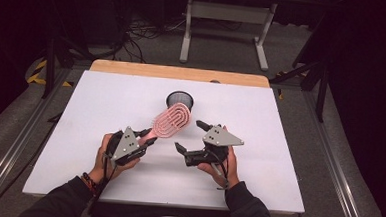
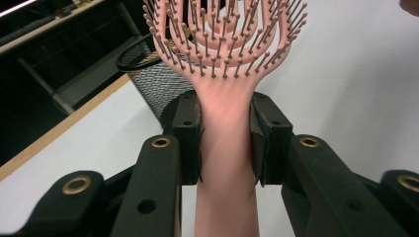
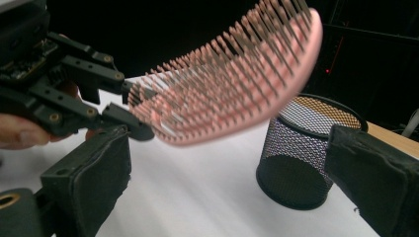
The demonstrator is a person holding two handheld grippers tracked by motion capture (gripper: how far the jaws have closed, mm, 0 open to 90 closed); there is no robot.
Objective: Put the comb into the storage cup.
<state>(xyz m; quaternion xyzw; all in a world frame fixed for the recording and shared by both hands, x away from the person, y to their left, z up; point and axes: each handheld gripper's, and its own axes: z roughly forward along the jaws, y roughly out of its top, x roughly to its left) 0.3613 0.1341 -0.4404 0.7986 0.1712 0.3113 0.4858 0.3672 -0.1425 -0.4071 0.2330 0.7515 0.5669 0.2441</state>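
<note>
**So, pink brush clamped, mesh cup waiting**

Basically the left gripper [image 1: 147,137] is clenching the handle of the pink hairbrush [image 1: 169,120], pads pressing on both sides of it, as the left gripper view is showing clearly. The brush is hanging above the white table [image 1: 278,163], head angling up toward the black mesh cup [image 1: 180,100] standing just behind it. The right gripper [image 1: 191,136] is sitting nearby with its jaws spread wide, gripping nothing, the brush head passing in front of it.
</note>
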